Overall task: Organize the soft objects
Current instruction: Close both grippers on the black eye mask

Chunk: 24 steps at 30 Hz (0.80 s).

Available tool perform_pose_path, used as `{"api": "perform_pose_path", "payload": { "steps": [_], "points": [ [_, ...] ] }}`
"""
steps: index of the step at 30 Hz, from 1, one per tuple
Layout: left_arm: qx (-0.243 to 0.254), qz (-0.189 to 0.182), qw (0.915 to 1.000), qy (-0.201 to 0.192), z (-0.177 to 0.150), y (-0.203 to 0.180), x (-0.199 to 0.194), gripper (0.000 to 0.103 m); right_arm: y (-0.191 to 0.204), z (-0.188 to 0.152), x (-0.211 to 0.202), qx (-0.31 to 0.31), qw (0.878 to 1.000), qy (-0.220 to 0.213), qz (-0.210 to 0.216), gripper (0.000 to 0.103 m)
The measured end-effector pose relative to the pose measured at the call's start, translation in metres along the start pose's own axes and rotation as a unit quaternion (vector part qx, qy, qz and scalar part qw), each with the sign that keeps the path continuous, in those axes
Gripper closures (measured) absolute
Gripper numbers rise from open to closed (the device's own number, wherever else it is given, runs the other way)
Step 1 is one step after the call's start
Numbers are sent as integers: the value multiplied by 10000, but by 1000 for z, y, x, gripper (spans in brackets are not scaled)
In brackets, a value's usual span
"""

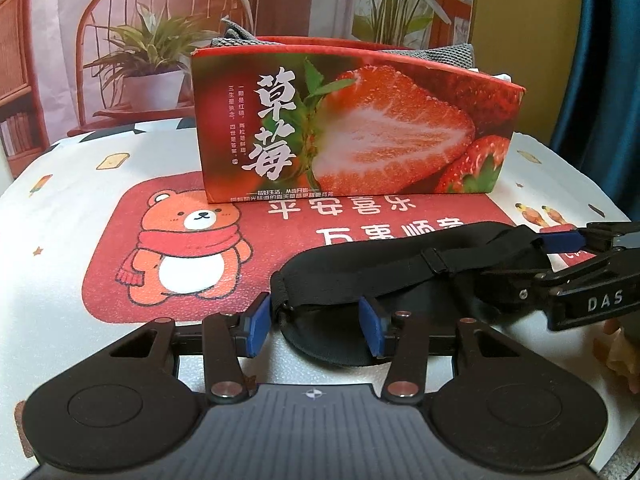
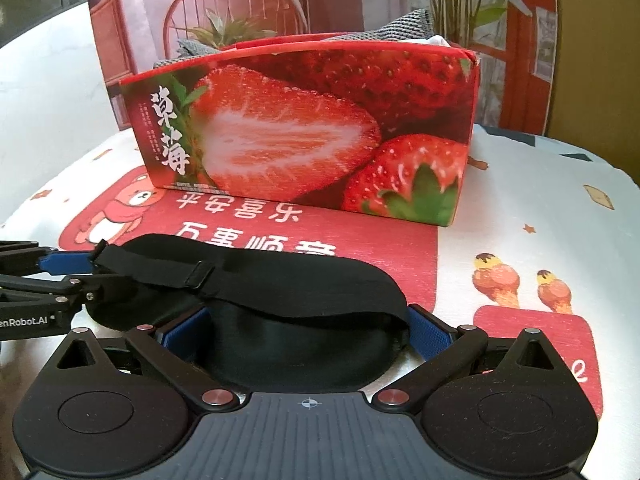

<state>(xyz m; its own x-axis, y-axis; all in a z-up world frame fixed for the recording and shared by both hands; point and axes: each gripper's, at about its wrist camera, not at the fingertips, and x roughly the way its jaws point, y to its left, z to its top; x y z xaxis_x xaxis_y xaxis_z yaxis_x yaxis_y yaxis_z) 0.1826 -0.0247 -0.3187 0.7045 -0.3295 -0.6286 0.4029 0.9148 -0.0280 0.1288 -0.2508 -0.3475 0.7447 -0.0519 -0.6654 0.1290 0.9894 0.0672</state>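
**Sleep mask between both grippers, box waiting behind**

I have the black sleep mask (image 1: 400,276) lying on the table just in front of the strawberry box (image 1: 360,128), close to it but not touching it. My left gripper (image 1: 314,326) straddles the mask's left end with its jaws about half apart. One pad lies over the fabric and the other sits right beside the strap loop. I cannot tell whether they actually pinch. My right gripper (image 2: 306,330) stands wide around the other end, and the mask fills the gap. Again I cannot tell if it is pressed or merely framed.

I judge the mask to be very light, limp and a little slick. It will sag and fold wherever it is unsupported, and the elastic strap may snag. The padded ends are the best places to hold it, not the strap alone.

The box is open-topped, with grey knitted cloth (image 1: 240,42) already poking out. The tablecloth (image 1: 60,260) is white, printed with a bear and a red panel. Behind hangs a printed backdrop (image 1: 160,20) of a chair and plants, with a blue curtain (image 1: 600,80) at the side.
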Motion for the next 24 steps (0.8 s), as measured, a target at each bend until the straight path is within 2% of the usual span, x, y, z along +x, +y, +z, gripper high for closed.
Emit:
{"api": "perform_pose_path", "payload": {
  "steps": [2, 5, 7, 9, 10, 12, 15, 20, 22, 23, 24],
  "points": [
    [-8, -3, 10000, -1, 0, 0, 0, 53, -4, 0, -2, 130, 9999, -58, 68, 7],
    [-16, -5, 10000, -1, 0, 0, 0, 53, -14, -2, -8, 426, 9987, -186, 187, 21],
    [-29, -9, 10000, -1, 0, 1, 0, 53, -22, -4, -12, 658, 9970, -270, 299, 34],
    [-67, -19, 10000, 4, 0, 2, 0, 53, -29, -6, -15, 877, 9950, -329, 349, 56],
    [-94, -12, 10000, 9, 1, 3, 0, 55, -33, -6, -15, 976, 9939, -332, 394, 61],
    [-136, 8, 9999, 33, 2, 4, 0, 58, -39, -8, -16, 1138, 9918, -319, 481, 80],
    [-214, 73, 9997, 51, 4, 6, 0, 67, -43, -10, -18, 1236, 9904, -361, 503, 89],
    [-389, 190, 9991, 51, 5, 12, -7, 86, -41, -13, -24, 1188, 9904, -549, 449, 93],
    [-439, 248, 9987, -2, 4, 13, -13, 90, -41, -14, -28, 1162, 9902, -640, 430, 94],
    [-451, 263, 9986, -52, 5, 14, -17, 97, -41, -14, -30, 1145, 9903, -676, 408, 95],
    [-453, 251, 9986, -99, 5, 14, -20, 97, -40, -14, -32, 1116, 9904, -719, 384, 96]
  ]
}}
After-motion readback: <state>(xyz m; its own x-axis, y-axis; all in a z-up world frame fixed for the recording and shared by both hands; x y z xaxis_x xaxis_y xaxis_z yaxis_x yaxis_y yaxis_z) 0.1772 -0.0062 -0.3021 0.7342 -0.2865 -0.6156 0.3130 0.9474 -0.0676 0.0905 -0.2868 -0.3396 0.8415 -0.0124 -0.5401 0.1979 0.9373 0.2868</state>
